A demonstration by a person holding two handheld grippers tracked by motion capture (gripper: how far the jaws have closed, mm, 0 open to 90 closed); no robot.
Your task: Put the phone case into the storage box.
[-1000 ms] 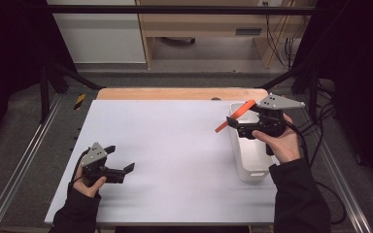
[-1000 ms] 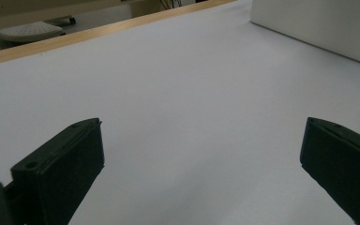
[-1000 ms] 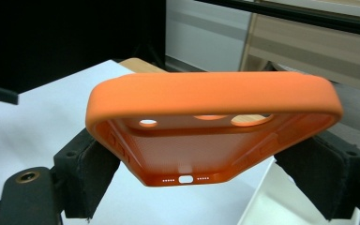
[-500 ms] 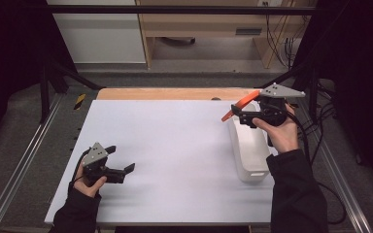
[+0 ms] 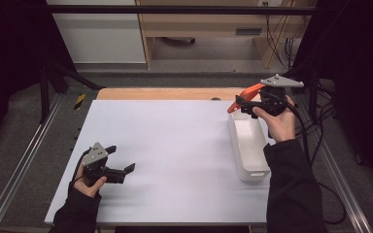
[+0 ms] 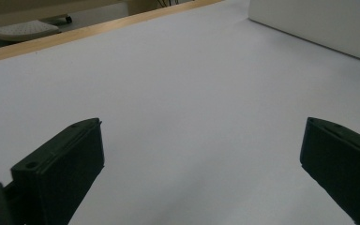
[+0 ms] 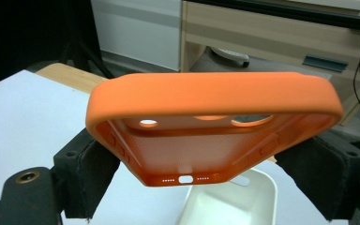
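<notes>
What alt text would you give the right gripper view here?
An orange phone case fills the centre, clamped between the right gripper's two black jaws, its open inside toward the camera, showing camera cutouts and a charging-port slot. Below it sits a white bin on the white table, with wooden furniture behind.

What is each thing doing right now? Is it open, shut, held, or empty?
Left gripper: open, holding nothing, low over the white table.
Right gripper: shut on the orange phone case, raised above the far end of the bin.
Orange phone case: held by its sides, off the table, empty.
White bin: on the table, looks empty.
</notes>
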